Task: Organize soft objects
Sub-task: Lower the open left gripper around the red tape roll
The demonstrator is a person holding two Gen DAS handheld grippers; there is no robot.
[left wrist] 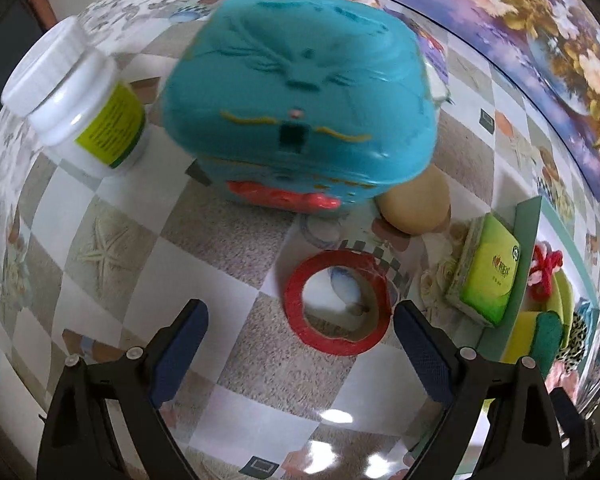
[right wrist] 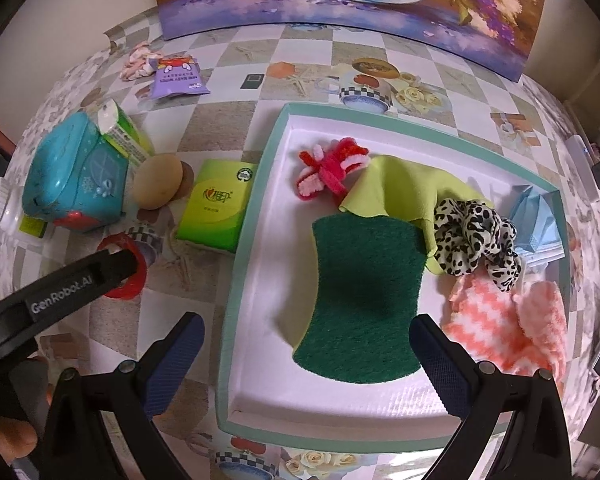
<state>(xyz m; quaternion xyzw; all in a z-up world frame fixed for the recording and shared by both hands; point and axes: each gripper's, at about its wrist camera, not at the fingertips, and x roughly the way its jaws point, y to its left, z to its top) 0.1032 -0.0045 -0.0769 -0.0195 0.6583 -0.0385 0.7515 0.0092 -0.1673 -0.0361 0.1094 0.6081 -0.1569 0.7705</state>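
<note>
Sorting looks well along: sponge, scrunchie and cloths lie in the tray, both grippers (left, right) spread and empty, so next the green tissue pack just beside the tray's left rim wants grasping.

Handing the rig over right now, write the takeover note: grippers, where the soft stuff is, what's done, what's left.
Left gripper: open, empty, over the red tape roll.
Right gripper: open, empty, above the green sponge.
Done: sponge, lime cloth, leopard scrunchie, pink towel, red yarn bow and blue mask lie in the tray.
Left, probably: green tissue pack beside the tray.
</note>
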